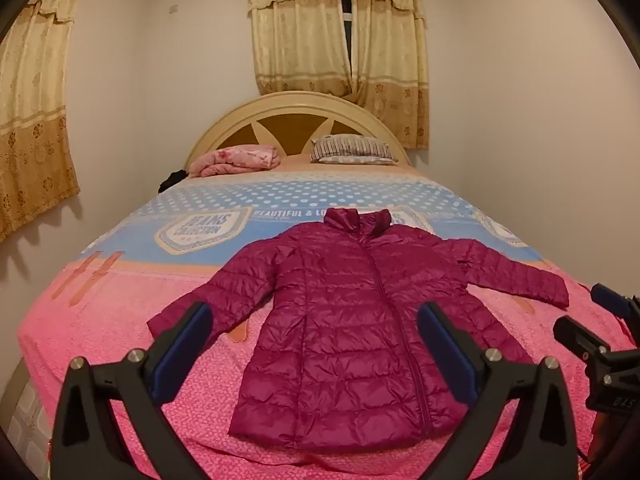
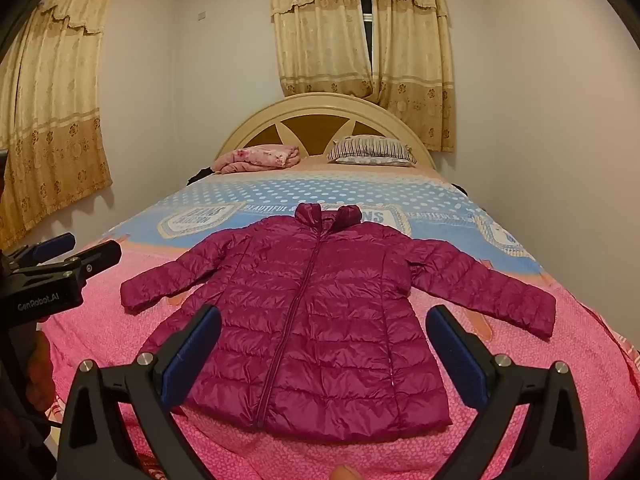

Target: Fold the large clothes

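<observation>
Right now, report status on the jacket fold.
Left gripper, right gripper open, empty. Jacket flat on bed, sleeves spread, unfolded. Nothing in the way.

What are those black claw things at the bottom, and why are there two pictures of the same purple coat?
Those claws are grabbing tools that a person holds, one in each hand. Each tool has a small camera looking out between its two fingers, so you get two pictures of one moment. One picture comes from the left gripper, the other from the right gripper. The fingers have blue pads and stand wide open, so nothing is held yet. On the bed a dark pink puffy jacket lies flat, zipped up, with its sleeves spread out, waiting to be folded. Far back by the headboard are a folded pink blanket and a striped pillow.
</observation>
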`<move>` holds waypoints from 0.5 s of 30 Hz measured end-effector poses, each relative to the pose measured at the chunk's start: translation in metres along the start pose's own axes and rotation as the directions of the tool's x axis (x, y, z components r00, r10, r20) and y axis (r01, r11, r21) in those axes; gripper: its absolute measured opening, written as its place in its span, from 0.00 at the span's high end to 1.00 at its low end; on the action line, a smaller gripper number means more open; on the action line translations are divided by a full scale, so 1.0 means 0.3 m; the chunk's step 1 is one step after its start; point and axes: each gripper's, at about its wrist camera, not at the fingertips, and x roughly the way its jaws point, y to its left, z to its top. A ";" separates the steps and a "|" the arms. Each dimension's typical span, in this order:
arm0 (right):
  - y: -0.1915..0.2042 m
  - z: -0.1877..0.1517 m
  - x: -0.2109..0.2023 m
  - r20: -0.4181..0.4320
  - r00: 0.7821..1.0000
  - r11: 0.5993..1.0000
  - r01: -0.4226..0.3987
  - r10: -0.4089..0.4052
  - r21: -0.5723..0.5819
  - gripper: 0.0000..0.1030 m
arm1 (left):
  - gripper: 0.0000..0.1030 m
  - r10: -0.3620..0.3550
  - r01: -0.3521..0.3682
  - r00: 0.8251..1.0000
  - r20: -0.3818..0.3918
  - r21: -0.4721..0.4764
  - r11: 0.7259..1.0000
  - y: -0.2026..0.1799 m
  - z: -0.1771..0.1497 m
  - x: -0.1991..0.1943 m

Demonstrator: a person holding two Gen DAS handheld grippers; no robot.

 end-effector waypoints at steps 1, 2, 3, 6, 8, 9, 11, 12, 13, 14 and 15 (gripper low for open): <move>-0.001 0.000 0.001 -0.002 1.000 1.000 0.001 -0.001 -0.001 0.01 | 0.00 -0.002 0.002 1.000 0.003 0.000 1.000 -0.004 0.000 -0.003; -0.001 0.000 0.001 -0.001 1.000 1.000 0.000 0.000 0.000 0.01 | 0.00 -0.007 0.007 1.000 0.005 0.003 1.000 -0.009 0.000 -0.006; -0.002 0.000 0.002 -0.002 1.000 1.000 -0.001 0.001 -0.001 0.01 | 0.00 -0.016 0.016 1.000 -0.010 0.002 1.000 -0.005 0.006 0.007; -0.003 -0.001 0.006 -0.001 1.000 1.000 -0.001 0.001 -0.003 0.01 | 0.00 -0.008 0.008 1.000 -0.006 0.000 1.000 -0.005 0.009 0.011; -0.006 0.000 0.005 -0.001 1.000 1.000 0.001 -0.001 -0.001 0.01 | 0.00 -0.020 0.020 1.000 0.001 -0.006 1.000 0.002 0.007 0.001; -0.007 0.000 0.007 -0.003 1.000 1.000 0.002 -0.002 0.000 0.01 | 0.00 -0.018 0.018 1.000 0.003 -0.007 1.000 0.002 0.008 0.001; -0.010 -0.001 0.012 -0.007 1.000 1.000 0.000 0.000 0.002 0.01 | 0.00 -0.020 0.020 1.000 0.008 -0.007 1.000 0.000 0.010 0.000; -0.011 -0.002 0.016 -0.012 1.000 1.000 0.000 0.000 0.003 0.01 | 0.00 -0.023 0.023 1.000 0.012 -0.007 1.000 0.003 0.009 -0.003; -0.013 0.001 0.013 -0.014 1.000 1.000 0.000 0.000 0.004 0.01 | 0.00 -0.024 0.024 1.000 0.014 -0.006 1.000 0.001 0.008 -0.003; -0.014 0.001 0.016 -0.019 1.000 1.000 0.002 -0.002 0.003 0.01 | 0.00 -0.026 0.026 1.000 0.016 -0.006 1.000 0.003 0.007 -0.005; -0.013 -0.002 0.017 -0.021 1.000 1.000 0.003 -0.003 0.003 0.01 | 0.00 -0.027 0.027 0.999 0.017 -0.003 1.000 0.000 0.006 -0.005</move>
